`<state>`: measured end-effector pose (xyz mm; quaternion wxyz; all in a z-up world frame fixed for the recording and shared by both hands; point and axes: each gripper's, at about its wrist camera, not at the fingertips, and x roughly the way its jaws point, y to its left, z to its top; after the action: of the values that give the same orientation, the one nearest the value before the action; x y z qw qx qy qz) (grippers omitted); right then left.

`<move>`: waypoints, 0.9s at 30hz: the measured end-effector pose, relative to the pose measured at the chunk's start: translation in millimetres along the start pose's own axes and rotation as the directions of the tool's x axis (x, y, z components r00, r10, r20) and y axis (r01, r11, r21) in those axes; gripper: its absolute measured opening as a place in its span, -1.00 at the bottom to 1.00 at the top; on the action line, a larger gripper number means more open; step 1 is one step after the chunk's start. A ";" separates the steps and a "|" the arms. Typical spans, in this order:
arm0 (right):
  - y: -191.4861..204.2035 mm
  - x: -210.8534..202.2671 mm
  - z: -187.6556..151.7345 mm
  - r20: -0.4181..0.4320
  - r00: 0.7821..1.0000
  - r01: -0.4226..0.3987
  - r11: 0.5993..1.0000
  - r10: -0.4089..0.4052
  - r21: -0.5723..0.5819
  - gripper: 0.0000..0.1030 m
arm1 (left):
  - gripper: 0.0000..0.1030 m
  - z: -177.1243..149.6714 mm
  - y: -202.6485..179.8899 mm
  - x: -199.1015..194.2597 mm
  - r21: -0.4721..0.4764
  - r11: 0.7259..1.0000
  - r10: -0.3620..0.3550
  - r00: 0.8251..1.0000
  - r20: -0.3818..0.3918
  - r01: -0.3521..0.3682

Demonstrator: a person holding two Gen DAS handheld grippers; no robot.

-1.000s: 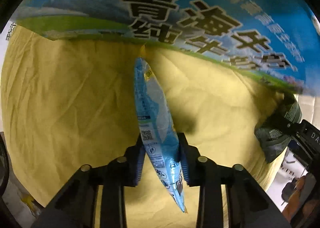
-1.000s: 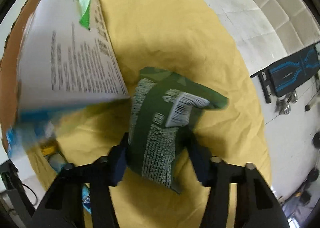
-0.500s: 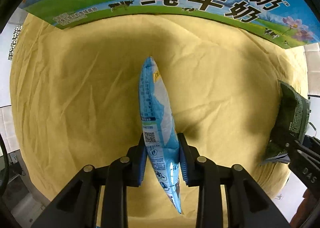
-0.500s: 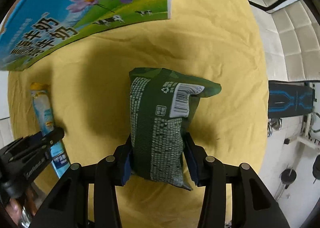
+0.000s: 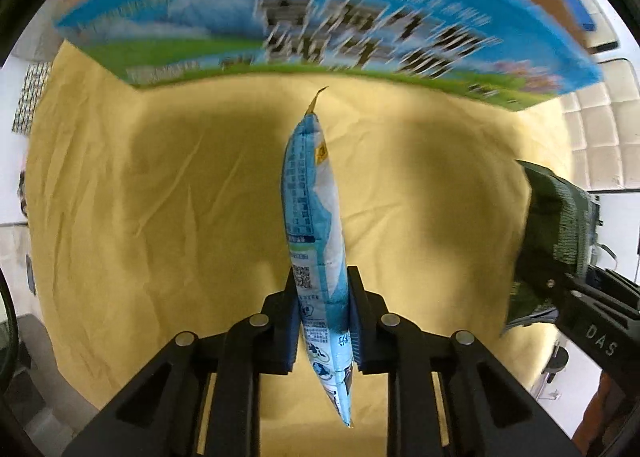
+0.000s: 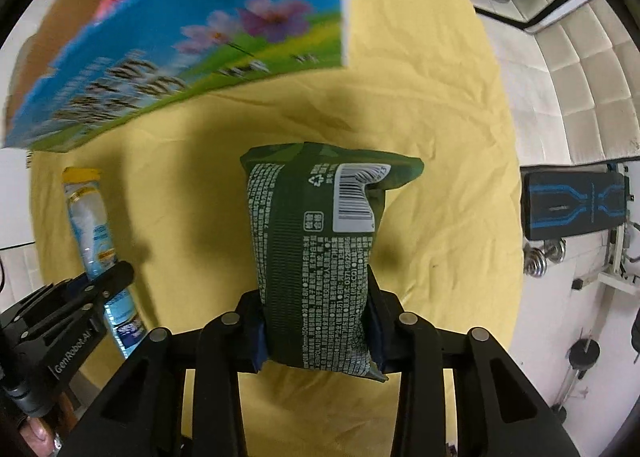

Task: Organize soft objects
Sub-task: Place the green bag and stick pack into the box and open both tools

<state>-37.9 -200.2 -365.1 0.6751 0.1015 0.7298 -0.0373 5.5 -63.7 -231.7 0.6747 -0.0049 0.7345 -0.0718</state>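
Note:
My left gripper (image 5: 323,317) is shut on a slim light-blue snack packet (image 5: 316,225), held edge-on above the yellow cloth (image 5: 160,197). My right gripper (image 6: 316,321) is shut on a dark green packet (image 6: 316,249) with a barcode label, held upright above the cloth. Each gripper shows in the other's view: the green packet at the right (image 5: 560,229), the blue packet at the left (image 6: 90,217). A blue milk carton box (image 5: 320,25) stands beyond both packets, also in the right wrist view (image 6: 180,53), with its top open and colourful packets inside.
The yellow cloth (image 6: 420,77) covers a table. Beyond its right edge lies a tiled floor with a black and blue bench (image 6: 576,205) and dumbbells (image 6: 544,257). White tiled floor (image 5: 592,137) shows past the box.
Both grippers have risen and drawn back from the box, each keeping its packet. The box now sits lower and farther in both views, and its open top shows.

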 end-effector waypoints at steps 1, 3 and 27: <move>3.0 -8.7 -2.1 0.012 1.000 -0.008 1.000 0.008 -0.008 -0.24 | -0.66 -1.0 -1.8 -11.1 0.011 1.000 -0.007 1.000 0.017 0.007; 7.7 -28.5 -5.3 0.041 0.999 -0.027 0.999 0.028 -0.025 -0.24 | -0.66 -3.7 -4.4 -33.9 0.025 0.999 -0.027 0.998 0.049 0.025; 62.0 -241.7 -21.1 0.363 0.915 -0.115 0.977 0.176 -0.182 -0.25 | -0.66 10.4 1.9 -237.5 0.102 0.986 -0.159 0.912 0.379 0.129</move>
<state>-29.8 -159.3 -118.1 0.8095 0.0931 0.5774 0.0519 37.3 -38.2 2.5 0.7987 -0.0479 0.5817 -0.1462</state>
